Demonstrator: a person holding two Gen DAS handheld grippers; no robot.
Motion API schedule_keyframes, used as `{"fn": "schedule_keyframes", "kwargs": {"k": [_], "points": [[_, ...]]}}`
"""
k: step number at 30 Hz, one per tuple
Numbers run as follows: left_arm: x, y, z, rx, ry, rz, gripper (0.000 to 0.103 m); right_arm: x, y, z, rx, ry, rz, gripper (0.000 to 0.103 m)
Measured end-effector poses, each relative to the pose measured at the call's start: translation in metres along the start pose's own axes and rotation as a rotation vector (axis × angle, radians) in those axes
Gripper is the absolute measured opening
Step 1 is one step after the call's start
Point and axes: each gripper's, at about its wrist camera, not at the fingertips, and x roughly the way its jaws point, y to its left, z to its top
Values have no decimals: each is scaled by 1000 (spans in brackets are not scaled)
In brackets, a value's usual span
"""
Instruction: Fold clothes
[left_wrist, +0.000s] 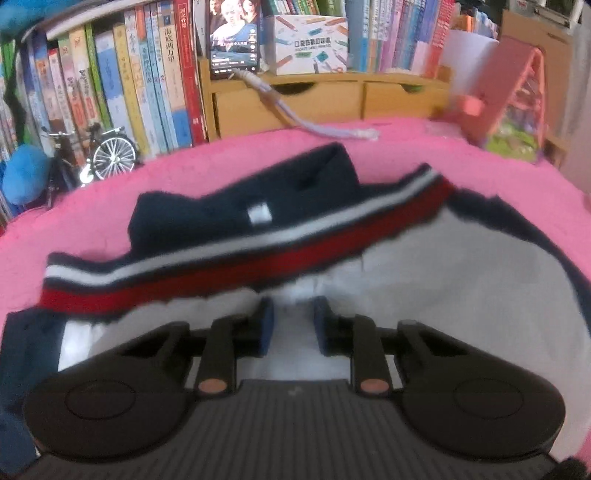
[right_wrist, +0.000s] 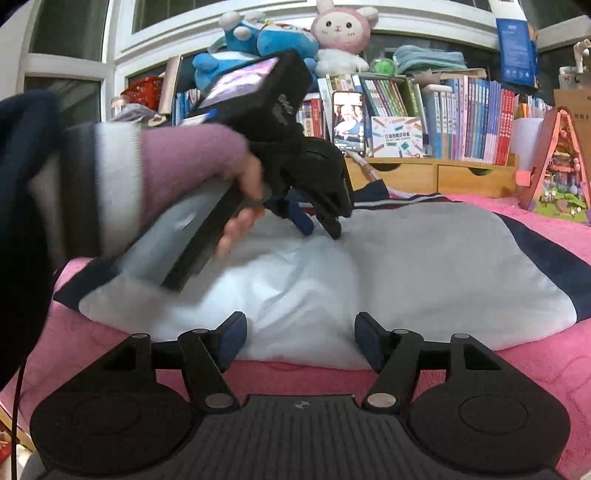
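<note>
A white garment (left_wrist: 443, 288) with navy edges and a red, white and navy stripe band (left_wrist: 221, 269) lies spread on a pink bedspread (left_wrist: 480, 162). My left gripper (left_wrist: 293, 325) is down on the white cloth just short of the band, its blue pads a narrow gap apart with cloth between them. The right wrist view shows the garment (right_wrist: 406, 266) from its near edge, with the left gripper (right_wrist: 317, 227) tipped onto it and a hand (right_wrist: 240, 221) holding it. My right gripper (right_wrist: 299, 339) hovers wide open over the near edge, holding nothing.
Beyond the bedspread (right_wrist: 535, 369) stand wooden drawers (left_wrist: 295, 103), rows of books, a lit phone (left_wrist: 232, 37) and a model bicycle (left_wrist: 107, 155). A loose cable (left_wrist: 332, 129) lies on the far edge. A pink toy house (right_wrist: 561, 166) sits at the far right.
</note>
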Motion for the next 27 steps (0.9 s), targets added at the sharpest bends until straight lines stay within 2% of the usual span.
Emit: {"fn": "schedule_keyframes", "kwargs": {"k": [6,9,12,17,18,22,24,27], "points": [[2,1,1,-29,-17,10,24,0,-5,4,39,2,9,64],[1,-2,0,-12,-24,13,24,5,-3,6,46,18,2,64],[8,1,2,-13,-23,9,24,11,-2,8,53,33,-5,55],[9,0,-2,3,-42,8,24,17,2,12,45,52,-25,49],[9,0,-4,-3,-48,7,24,20,1,15,58,60,-27,43],[8,0,-3,-17,-44,5,24,29,-1,24,109,92,-34,31],[7,5,6,-35,-5,-8,24,28,2,22,93,85,-43,30],[-6,16,19,-104,-9,2,24,28,0,22,101,85,-34,30]]}}
